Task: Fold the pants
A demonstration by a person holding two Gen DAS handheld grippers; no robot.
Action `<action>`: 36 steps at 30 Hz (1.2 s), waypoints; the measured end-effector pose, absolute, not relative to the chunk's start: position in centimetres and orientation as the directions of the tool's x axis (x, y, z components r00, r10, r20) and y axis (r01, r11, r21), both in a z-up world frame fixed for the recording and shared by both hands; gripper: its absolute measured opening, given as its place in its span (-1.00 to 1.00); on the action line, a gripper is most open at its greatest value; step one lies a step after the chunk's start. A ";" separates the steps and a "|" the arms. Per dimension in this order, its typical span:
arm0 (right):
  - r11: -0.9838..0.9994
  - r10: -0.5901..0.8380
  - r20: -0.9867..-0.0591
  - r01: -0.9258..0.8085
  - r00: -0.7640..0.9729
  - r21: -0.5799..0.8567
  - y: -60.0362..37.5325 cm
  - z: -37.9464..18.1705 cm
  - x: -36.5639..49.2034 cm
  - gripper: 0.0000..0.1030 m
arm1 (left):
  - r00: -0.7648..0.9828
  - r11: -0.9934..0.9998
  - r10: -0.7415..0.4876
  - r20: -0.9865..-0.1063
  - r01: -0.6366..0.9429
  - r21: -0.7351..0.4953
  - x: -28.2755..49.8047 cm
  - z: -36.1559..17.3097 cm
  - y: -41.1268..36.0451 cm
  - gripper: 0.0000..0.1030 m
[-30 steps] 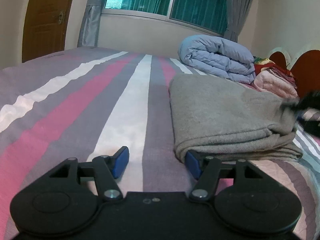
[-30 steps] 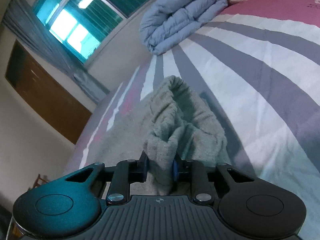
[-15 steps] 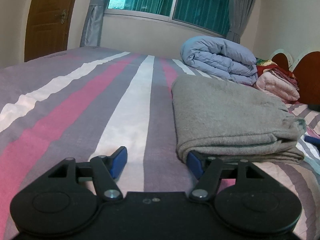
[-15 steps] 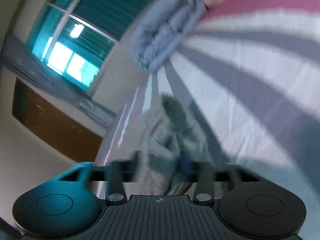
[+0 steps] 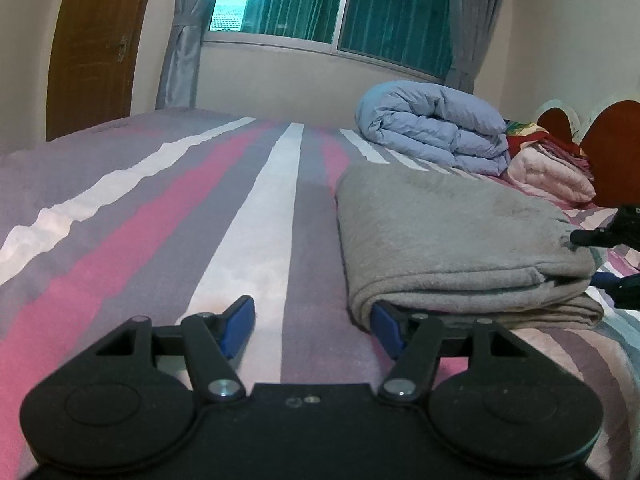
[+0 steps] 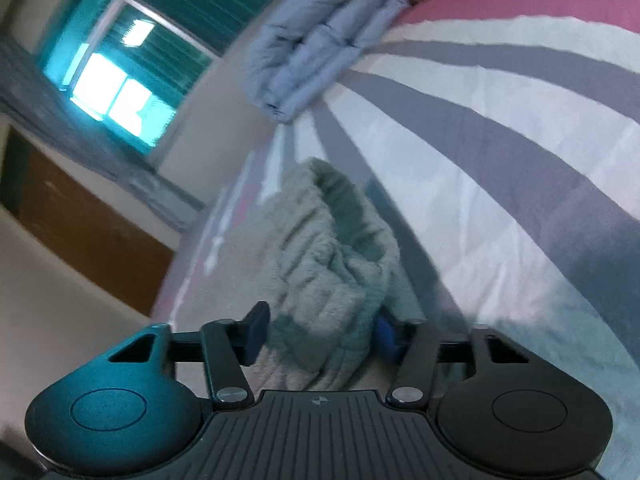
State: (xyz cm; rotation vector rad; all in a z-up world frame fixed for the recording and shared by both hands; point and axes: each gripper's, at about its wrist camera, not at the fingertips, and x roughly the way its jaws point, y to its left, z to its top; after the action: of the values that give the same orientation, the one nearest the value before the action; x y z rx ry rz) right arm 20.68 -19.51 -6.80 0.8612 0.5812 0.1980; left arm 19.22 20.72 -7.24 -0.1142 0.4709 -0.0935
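Grey fleece pants (image 5: 452, 236) lie folded in a flat stack on the striped bedsheet (image 5: 248, 240), right of the white centre stripe and near a rolled blue duvet (image 5: 432, 128) at the far side.

Left gripper (image 5: 312, 320): low over the sheet, jaws moderately wide and closing slightly, nothing between them. Its right pad (image 5: 382, 326) sits against, partly under, the near left corner of the stack; whether it presses the cloth cannot be told.

Right gripper (image 6: 320, 330): at the stack's right end, jaws closing. Bunched fabric (image 6: 332, 264) stands between them. A gap shows beside the left finger (image 6: 256, 328); the cloth is not pinched.
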 end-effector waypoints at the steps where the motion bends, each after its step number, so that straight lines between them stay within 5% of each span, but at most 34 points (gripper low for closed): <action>1: 0.669 0.385 -0.406 0.053 0.829 0.742 -19.2 -6.6 20.4 0.02 | 0.885 0.989 -0.116 -0.450 0.062 -0.133 19.3 -7.3 20.8 0.11; 16: 0.618 0.453 -0.465 0.108 0.761 0.779 -18.3 -7.8 23.3 -0.07 | 0.880 0.986 -0.127 -0.459 0.061 -0.157 19.6 -7.4 21.3 0.18; 19: 0.486 0.483 -0.387 0.127 0.786 0.865 -19.5 -7.8 22.5 -0.13 | 0.880 0.986 -0.128 -0.458 0.062 -0.156 19.5 -7.4 21.2 0.18; 23: 0.259 0.507 -0.165 0.033 0.846 0.965 -20.6 -7.1 20.5 -0.14 | 0.893 0.987 -0.119 -0.435 0.058 -0.153 19.2 -7.2 21.2 0.21; 26: 0.361 0.510 -0.374 0.202 0.774 0.911 -19.7 -10.4 21.2 -0.21 | 0.887 0.980 -0.128 -0.444 0.045 -0.192 19.4 -7.3 21.9 0.22; 36: 0.534 0.460 -0.366 0.077 0.809 0.842 -19.2 -7.8 21.4 -0.19 | 0.880 0.983 -0.126 -0.459 0.048 -0.177 19.5 -7.3 21.8 0.27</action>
State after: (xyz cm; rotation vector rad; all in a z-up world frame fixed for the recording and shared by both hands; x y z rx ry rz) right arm 21.36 -19.19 -7.80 0.9949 0.6083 0.2453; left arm 19.49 21.81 -7.34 -0.1626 0.4878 -0.0913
